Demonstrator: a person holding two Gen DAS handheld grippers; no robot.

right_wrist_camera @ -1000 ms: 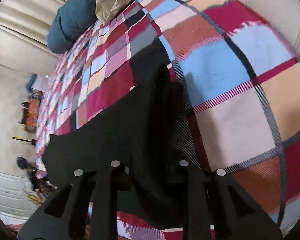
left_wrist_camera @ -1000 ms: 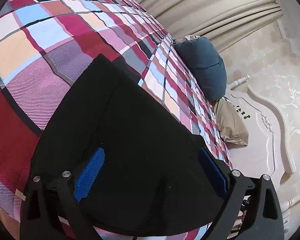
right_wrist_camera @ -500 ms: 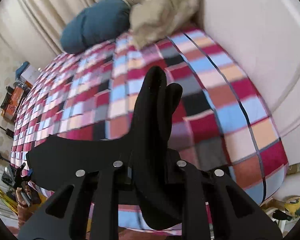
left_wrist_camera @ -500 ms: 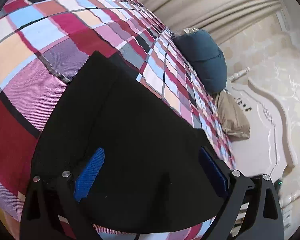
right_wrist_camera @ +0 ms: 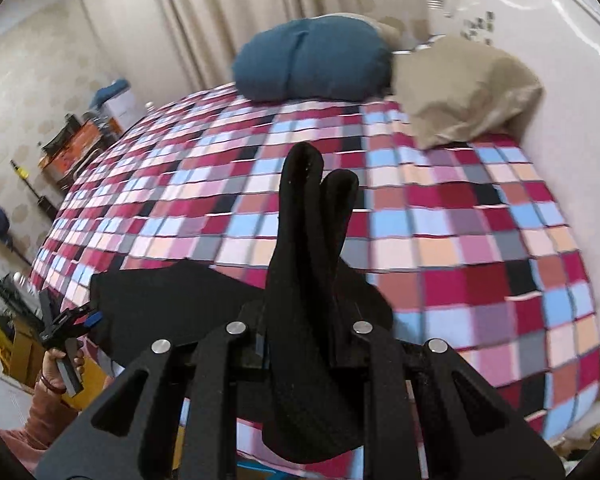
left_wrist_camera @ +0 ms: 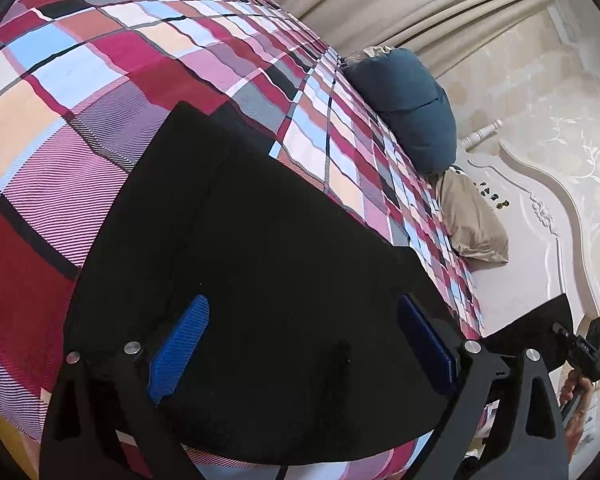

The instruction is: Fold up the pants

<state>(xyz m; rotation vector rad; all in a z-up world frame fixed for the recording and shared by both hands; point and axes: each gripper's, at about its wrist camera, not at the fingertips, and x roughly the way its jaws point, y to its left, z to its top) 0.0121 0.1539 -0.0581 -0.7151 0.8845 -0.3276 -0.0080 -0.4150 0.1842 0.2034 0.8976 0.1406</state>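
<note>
In the left wrist view, the left gripper (left_wrist_camera: 300, 344) hangs low over a pair of black fabric pants (left_wrist_camera: 260, 264) spread flat on a bed covered by a checked red, pink, blue and peach bedspread (left_wrist_camera: 84, 92). Its 2 blue-padded fingers (left_wrist_camera: 178, 346) stand spread wide, with the dark cloth lying between and beneath them; whether the pads touch the cloth cannot be told. A round dark-blue cushion (left_wrist_camera: 408, 108) and a beige pillow (left_wrist_camera: 474, 220) lie at the far side of the bed against a white carved headboard (left_wrist_camera: 540, 240), with pleated cream curtains (left_wrist_camera: 400, 4) behind. At the right edge a lifted flap of the pants leads to the right gripper (left_wrist_camera: 580, 344), gripped by a hand (left_wrist_camera: 576, 396).

In the right wrist view, the right gripper (right_wrist_camera: 300, 320) is raised above the bed, its 2 black fingers pressed nearly together and pinching a bunched fold of the pants (right_wrist_camera: 312, 240), which rises in 2 rounded humps ahead of the jaws. The rest of the garment lies on the bedspread (right_wrist_camera: 480, 240) at lower left, where the left gripper (right_wrist_camera: 70, 320) sits at its edge, held by a hand (right_wrist_camera: 58, 368) in a reddish-brown sleeve (right_wrist_camera: 40, 412).
</note>
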